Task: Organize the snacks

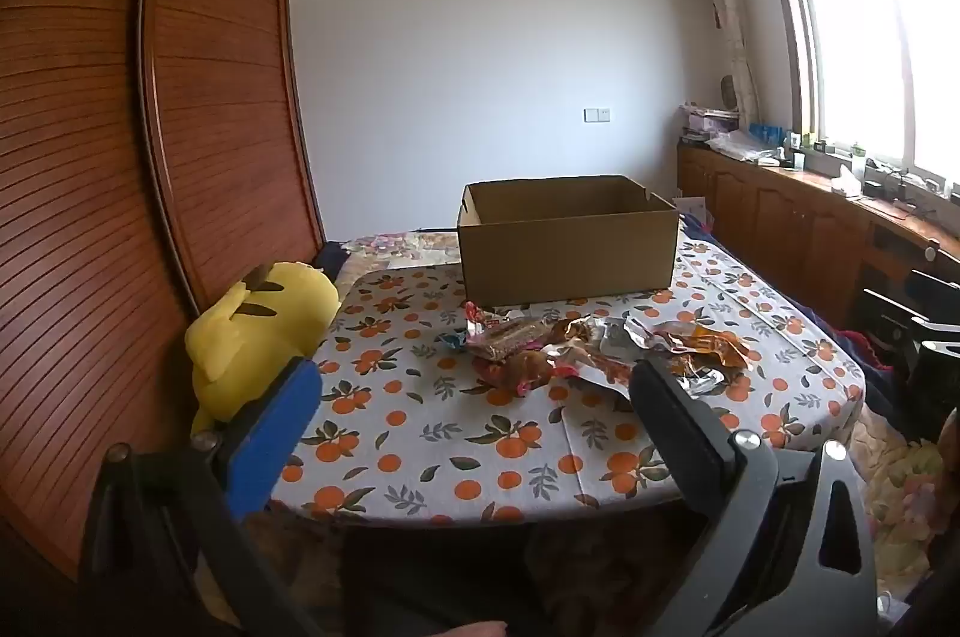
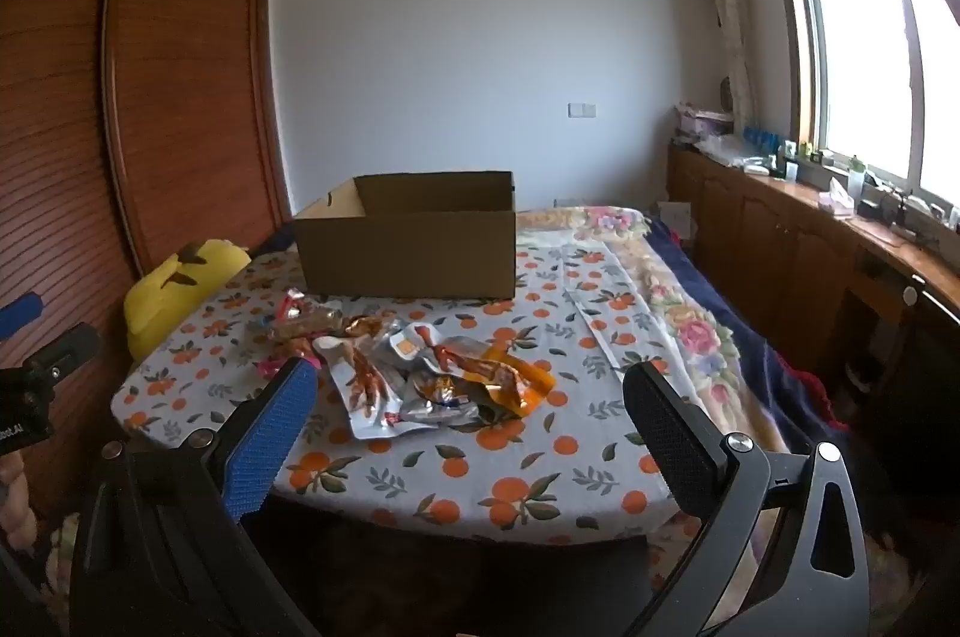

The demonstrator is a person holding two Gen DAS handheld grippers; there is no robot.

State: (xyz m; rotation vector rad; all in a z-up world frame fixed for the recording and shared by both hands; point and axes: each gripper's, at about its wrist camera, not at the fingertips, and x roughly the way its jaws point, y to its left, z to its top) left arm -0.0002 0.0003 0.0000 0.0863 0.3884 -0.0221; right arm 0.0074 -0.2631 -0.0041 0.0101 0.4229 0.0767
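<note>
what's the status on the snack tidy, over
Left tool open, empty. Right tool open, empty. Snack packets heaped on the orange-print cloth, cardboard box open behind. Nothing blocking.

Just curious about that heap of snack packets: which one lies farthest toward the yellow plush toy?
The small blue-wrapped packet, alone at the pile's edge nearest the yellow plush toy; the others are silver, orange or red.

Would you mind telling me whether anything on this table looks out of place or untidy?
Yes: the snack packets lie in a crumpled, overlapping heap on the tablecloth in front of the cardboard box, none visibly inside it. A yellow plush toy slumps at the table's left edge.
</note>
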